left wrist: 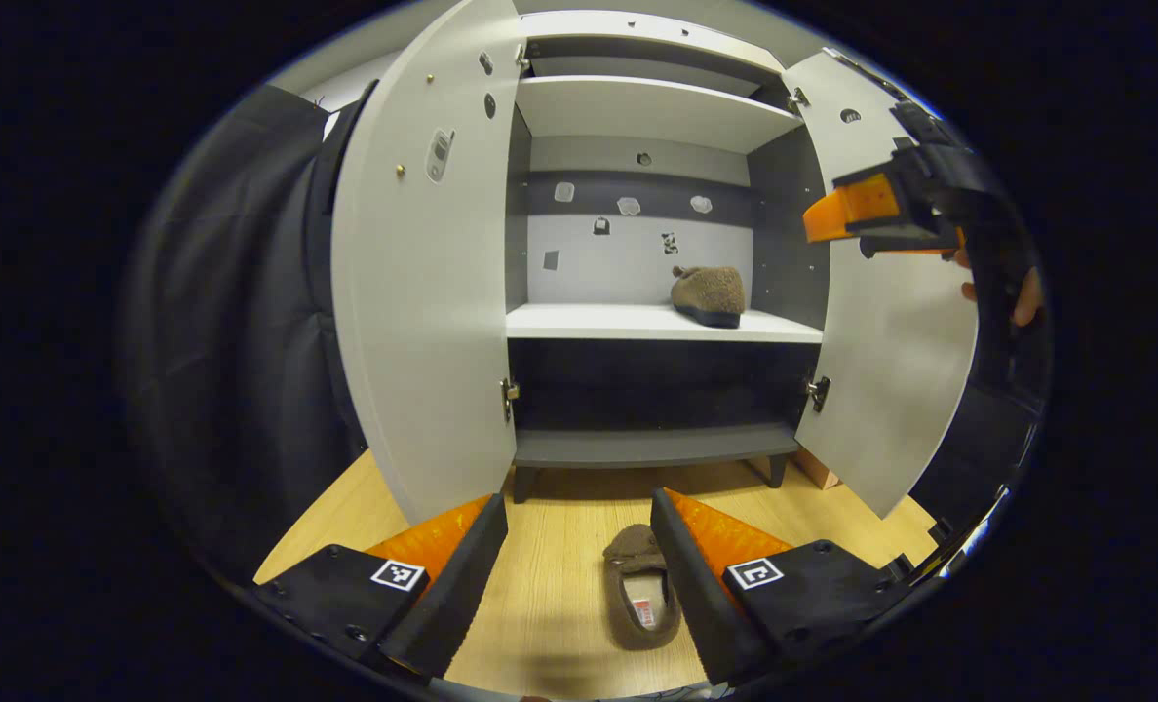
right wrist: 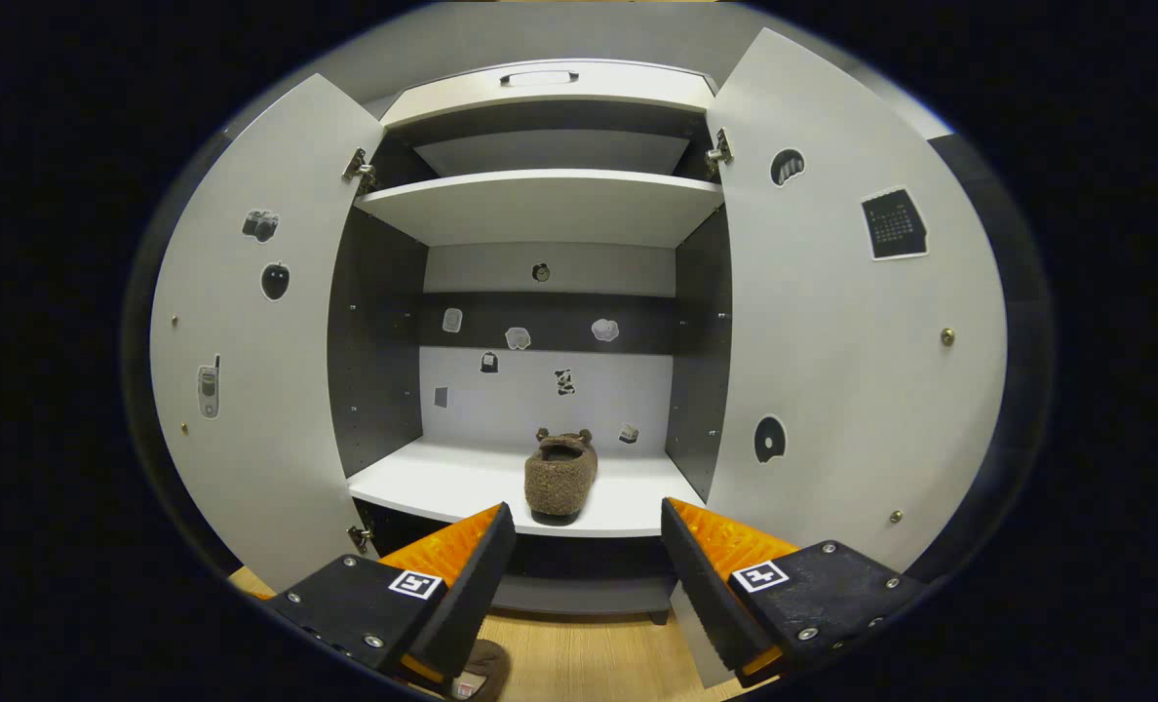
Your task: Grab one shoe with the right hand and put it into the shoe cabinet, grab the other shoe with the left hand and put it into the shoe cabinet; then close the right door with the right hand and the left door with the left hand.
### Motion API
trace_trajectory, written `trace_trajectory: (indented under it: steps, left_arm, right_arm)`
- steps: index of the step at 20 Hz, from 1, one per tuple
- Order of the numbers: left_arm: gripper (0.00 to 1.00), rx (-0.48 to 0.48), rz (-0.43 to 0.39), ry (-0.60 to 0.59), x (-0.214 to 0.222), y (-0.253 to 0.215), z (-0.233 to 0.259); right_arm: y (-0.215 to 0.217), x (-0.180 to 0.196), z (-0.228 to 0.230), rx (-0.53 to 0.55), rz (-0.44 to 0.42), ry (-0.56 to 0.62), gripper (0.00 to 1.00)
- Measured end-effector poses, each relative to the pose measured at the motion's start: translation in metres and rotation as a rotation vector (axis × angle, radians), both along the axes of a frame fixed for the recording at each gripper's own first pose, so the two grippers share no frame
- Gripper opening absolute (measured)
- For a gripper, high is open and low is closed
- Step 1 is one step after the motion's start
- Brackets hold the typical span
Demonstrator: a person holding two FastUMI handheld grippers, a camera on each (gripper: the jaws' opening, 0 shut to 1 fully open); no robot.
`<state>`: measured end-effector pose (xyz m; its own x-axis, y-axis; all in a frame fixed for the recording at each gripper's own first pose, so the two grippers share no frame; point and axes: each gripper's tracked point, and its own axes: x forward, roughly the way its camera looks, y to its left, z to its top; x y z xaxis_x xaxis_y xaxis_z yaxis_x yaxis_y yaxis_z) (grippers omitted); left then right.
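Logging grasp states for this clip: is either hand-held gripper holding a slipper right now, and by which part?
Neither. Both stand open and empty; one slipper sits on the shelf, the other lies on the floor.

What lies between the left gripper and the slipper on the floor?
Nothing: in the left gripper view, bare wooden floor separates the open left gripper from the slipper, which lies beside one finger.

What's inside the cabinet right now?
One brown shoe sits on the middle shelf of the cabinet, right of centre. The upper shelves look bare. The dark bottom compartment can't be read.
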<state>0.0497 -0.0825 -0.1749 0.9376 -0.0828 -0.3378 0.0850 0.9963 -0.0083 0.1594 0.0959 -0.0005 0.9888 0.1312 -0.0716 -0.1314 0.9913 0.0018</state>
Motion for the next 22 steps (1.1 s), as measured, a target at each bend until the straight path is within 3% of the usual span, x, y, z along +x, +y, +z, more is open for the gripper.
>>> trace_trajectory:
  steps: [6, 10, 16, 22]
  left_arm:
    - [0.97, 0.063, -0.053, 0.120, 0.018, -0.021, -0.075]
    - [0.98, 0.046, -0.050, 0.233, 0.024, -0.024, -0.132]
    - [0.98, 0.075, -0.044, 0.409, 0.023, -0.018, -0.210]
    - [0.98, 0.033, -0.043, 0.505, 0.019, -0.021, -0.240]
  right_arm:
    - [-0.035, -0.041, 0.009, 0.041, -0.037, -0.018, 0.93]
    - [-0.054, -0.064, 0.021, 0.049, -0.055, -0.043, 0.93]
    - [-0.081, -0.074, 0.014, 0.020, -0.099, -0.040, 0.92]
    - [-0.090, -0.075, -0.006, 0.024, -0.106, 0.008, 0.93]
